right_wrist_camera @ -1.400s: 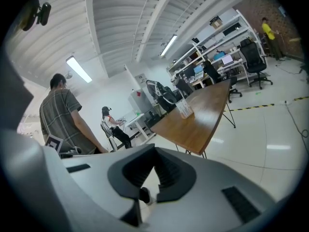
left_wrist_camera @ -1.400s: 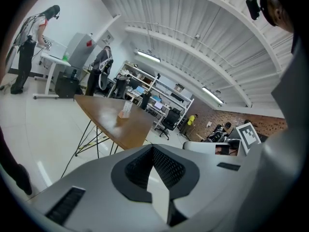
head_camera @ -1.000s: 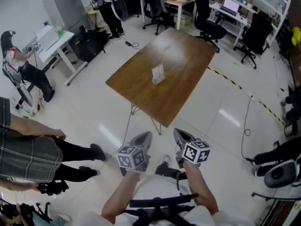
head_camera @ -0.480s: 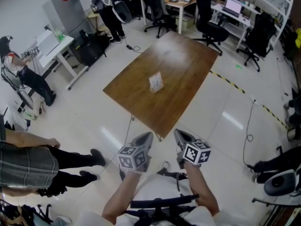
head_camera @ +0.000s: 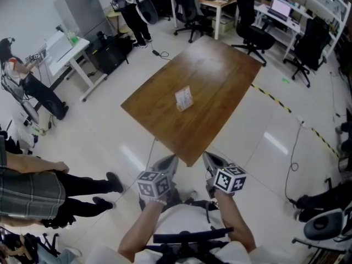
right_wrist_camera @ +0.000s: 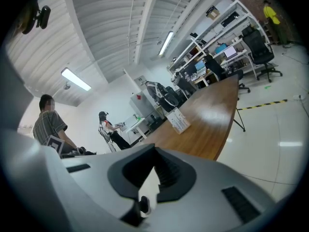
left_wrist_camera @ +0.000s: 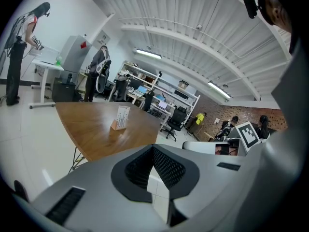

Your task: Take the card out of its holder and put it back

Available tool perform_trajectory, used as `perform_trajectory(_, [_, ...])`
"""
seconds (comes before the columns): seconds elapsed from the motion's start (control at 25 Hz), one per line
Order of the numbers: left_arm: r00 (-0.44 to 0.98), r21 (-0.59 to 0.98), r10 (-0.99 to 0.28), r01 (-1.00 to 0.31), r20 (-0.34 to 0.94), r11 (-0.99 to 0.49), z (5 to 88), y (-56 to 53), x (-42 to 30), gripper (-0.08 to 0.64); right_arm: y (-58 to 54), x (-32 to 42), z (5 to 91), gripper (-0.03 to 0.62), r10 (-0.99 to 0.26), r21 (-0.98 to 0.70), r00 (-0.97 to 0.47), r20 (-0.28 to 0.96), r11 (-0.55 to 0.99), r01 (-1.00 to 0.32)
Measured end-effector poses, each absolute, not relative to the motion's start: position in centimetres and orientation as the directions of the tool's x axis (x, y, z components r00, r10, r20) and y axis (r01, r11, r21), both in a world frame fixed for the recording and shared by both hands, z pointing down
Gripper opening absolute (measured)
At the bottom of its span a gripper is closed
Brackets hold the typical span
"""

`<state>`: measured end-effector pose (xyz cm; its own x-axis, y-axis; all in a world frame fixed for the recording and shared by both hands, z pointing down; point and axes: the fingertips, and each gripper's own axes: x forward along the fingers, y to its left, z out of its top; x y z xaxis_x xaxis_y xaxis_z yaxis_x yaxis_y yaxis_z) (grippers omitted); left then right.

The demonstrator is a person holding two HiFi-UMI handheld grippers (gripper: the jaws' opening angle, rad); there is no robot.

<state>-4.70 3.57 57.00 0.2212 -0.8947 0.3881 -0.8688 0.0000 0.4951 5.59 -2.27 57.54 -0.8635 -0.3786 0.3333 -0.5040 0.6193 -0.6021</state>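
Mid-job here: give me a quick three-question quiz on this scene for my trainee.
1. True or false: the card stands in its holder on the wooden table.
2. The left hand-held gripper holds: A) the card, B) nothing, C) a pen.
3. Is the right hand-held gripper touching the card, yes or no?
Key: 1 true; 2 B; 3 no.

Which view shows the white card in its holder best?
Left gripper view: the white card stands upright in its tan holder, both distinct. Head view shows it small, from above; right gripper view, small and skewed.
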Motion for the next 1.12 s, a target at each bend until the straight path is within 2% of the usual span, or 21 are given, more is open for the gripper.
perform_trajectory(0.68, [0.261, 0.492, -0.886, -0.870, 0.383, -0.044, 57.8, -7.2, -10.9, 0.000, -10.4, 1.7, 56.9, 0.006, -0.423, -0.589, -0.840, 0.341, 0.600, -0.541])
perform_trajectory(1.12, [0.298, 0.452, -0.855, -0.888, 0.425, -0.085, 59.6, -14.3, -15.7, 0.000, -16.3, -1.6, 56.6, 0.006, -0.461, -0.574, -0.813, 0.355, 0.580, -0.579])
